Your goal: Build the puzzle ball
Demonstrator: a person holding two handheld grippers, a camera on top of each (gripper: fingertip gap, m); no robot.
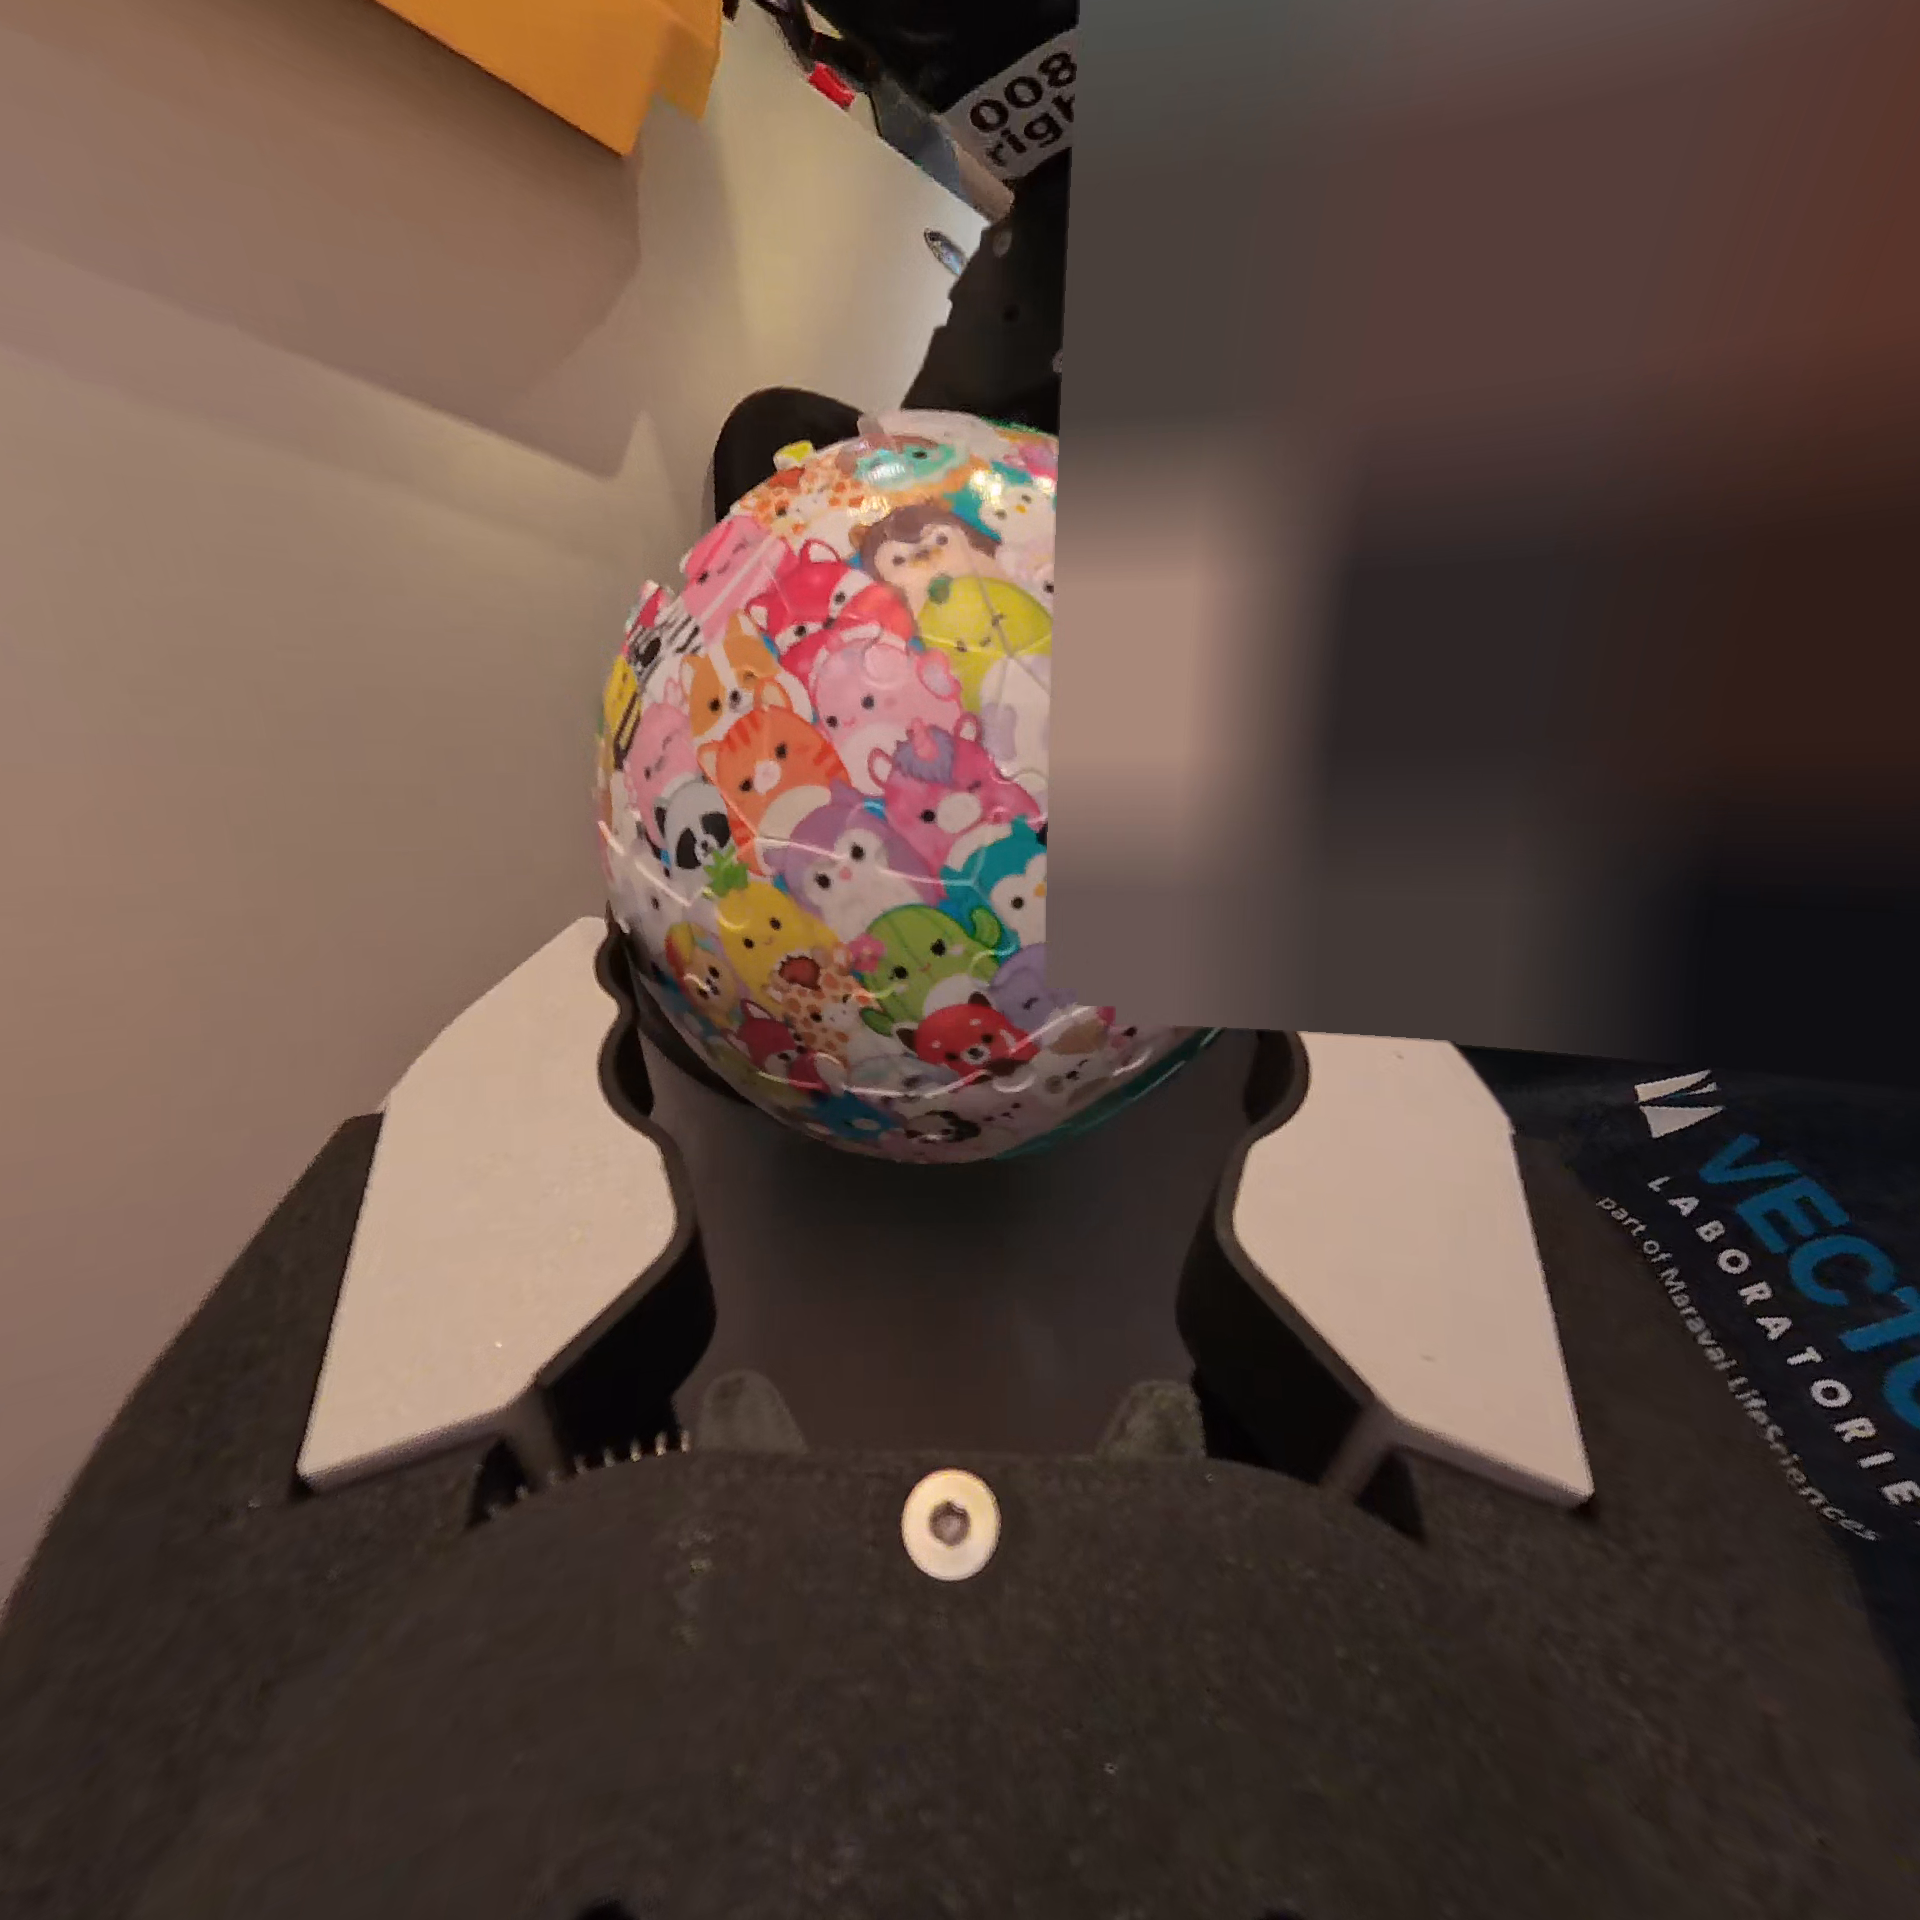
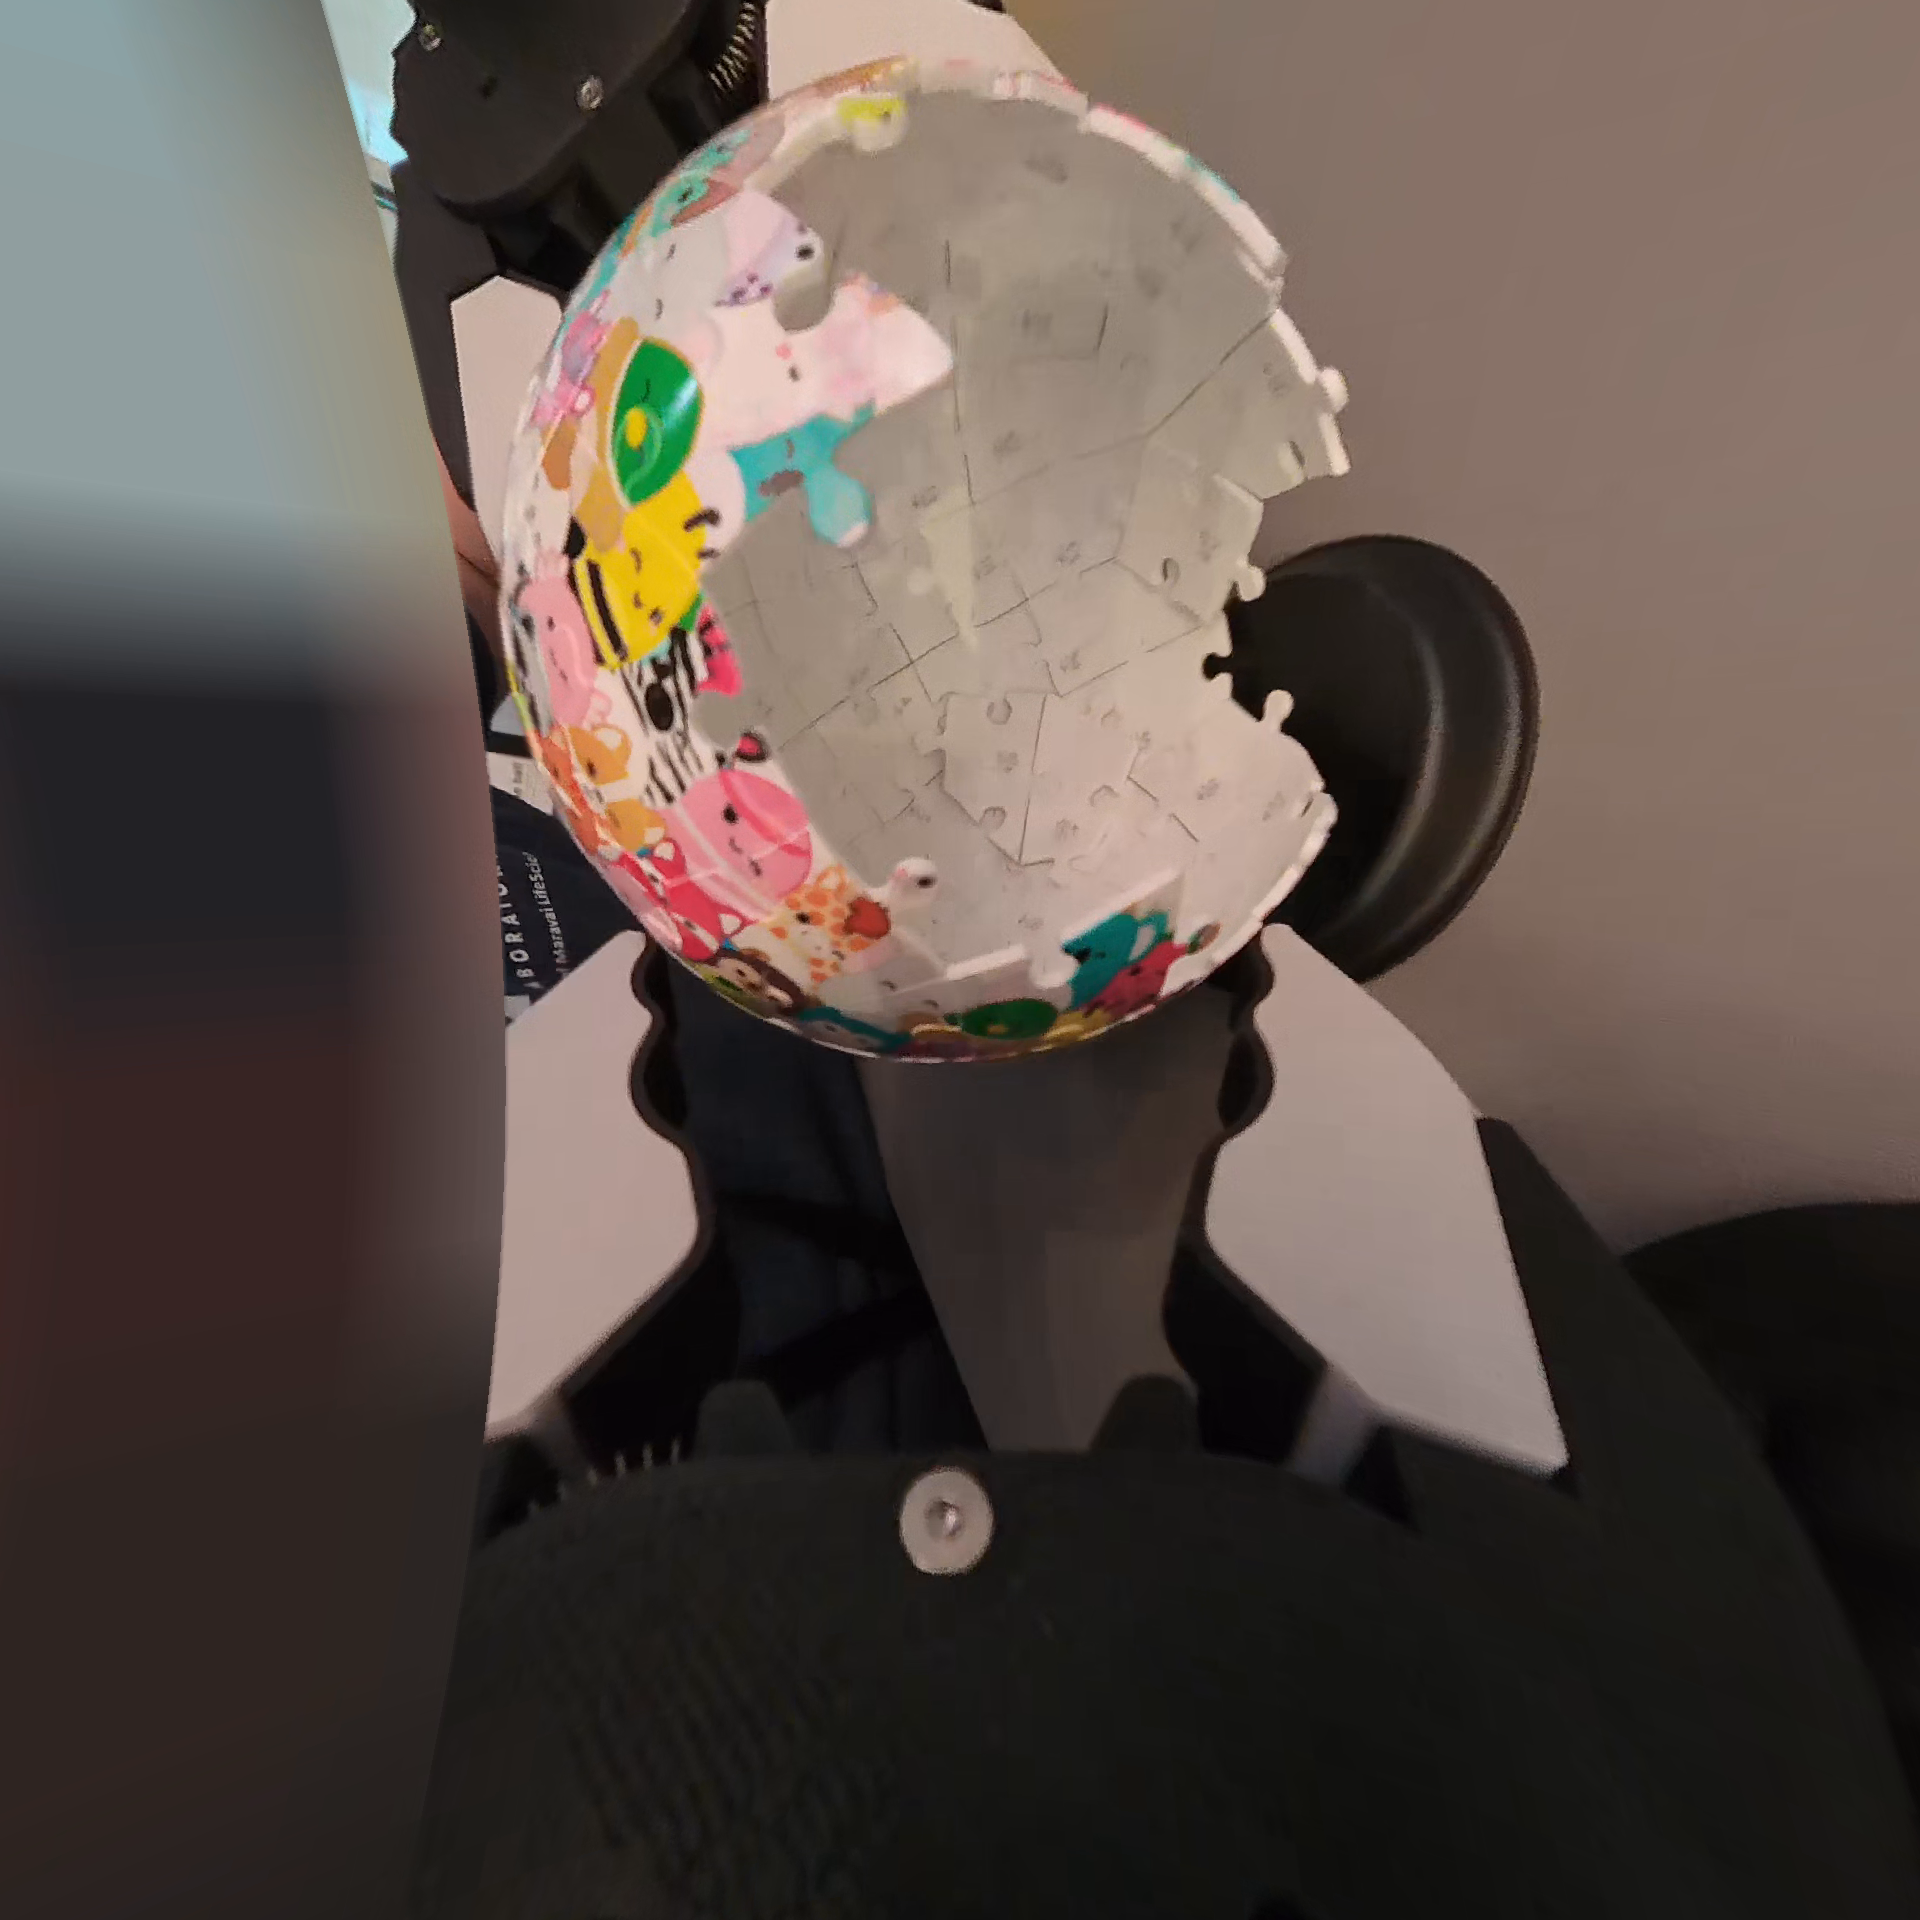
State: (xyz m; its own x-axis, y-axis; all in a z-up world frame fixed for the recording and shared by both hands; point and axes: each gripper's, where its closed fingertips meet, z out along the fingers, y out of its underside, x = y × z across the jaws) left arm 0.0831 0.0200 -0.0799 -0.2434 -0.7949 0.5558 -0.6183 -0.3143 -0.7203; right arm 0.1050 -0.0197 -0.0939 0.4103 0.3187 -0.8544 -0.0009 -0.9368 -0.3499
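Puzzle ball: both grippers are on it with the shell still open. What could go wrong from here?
1. The puzzle ball is an unfinished shell: a big gap shows its grey inside, with loose-looking tabs along the jagged edge. Squeezing could buckle it or pop pieces out.
2. The left hand-held gripper and right hand-held gripper each touch only the curved lower rim near the fingertips, so the ball may slip or roll out.
3. Contact on either side cannot be confirmed; mosaic hides half the left wrist view.
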